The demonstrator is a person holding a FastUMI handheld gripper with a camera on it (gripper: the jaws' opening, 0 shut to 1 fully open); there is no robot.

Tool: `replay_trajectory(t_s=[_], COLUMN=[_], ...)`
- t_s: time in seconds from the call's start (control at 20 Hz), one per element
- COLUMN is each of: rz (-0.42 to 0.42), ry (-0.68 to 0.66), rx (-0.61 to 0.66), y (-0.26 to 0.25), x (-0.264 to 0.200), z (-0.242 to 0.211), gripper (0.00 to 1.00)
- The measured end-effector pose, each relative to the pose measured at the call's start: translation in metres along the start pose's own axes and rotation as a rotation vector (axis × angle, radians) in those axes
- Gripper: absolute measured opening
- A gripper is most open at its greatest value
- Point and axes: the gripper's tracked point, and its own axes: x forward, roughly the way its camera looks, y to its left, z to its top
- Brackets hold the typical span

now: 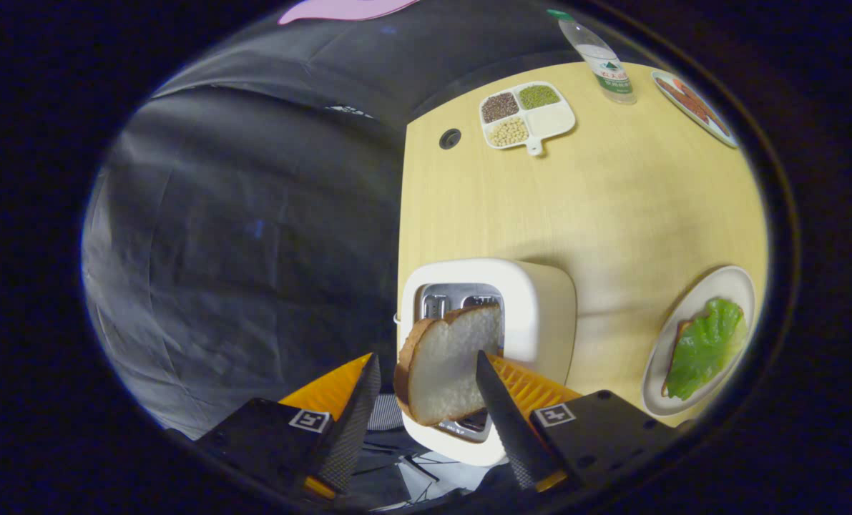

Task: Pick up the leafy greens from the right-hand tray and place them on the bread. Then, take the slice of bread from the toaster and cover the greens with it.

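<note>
A slice of bread (443, 368) with a brown crust sticks up out of the slot of the white toaster (536, 307), leaning toward the left finger. My gripper (426, 356) straddles the slice. The right finger (497, 400) lies across its white face, while a narrow gap shows between the left finger (358, 408) and the crust. The jaws stand partly open around the slice. Beyond the right finger, a white plate (733, 282) holds another bread slice (676, 340) covered by a green leaf (708, 347).
The toaster stands at the edge of the pale wooden table (611, 207). Farther off are a divided dish of beans and grains (526, 114), a plastic bottle (604, 61), a plate of reddish food (694, 104) and a cable hole (450, 138).
</note>
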Motion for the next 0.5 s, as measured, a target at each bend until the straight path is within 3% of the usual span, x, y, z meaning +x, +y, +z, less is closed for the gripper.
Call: replay_trajectory(t_s=[0.5], rz=[-0.064], ry=[-0.042], rx=[-0.048], y=[-0.024], x=[-0.025], z=[0.006], gripper=[0.23])
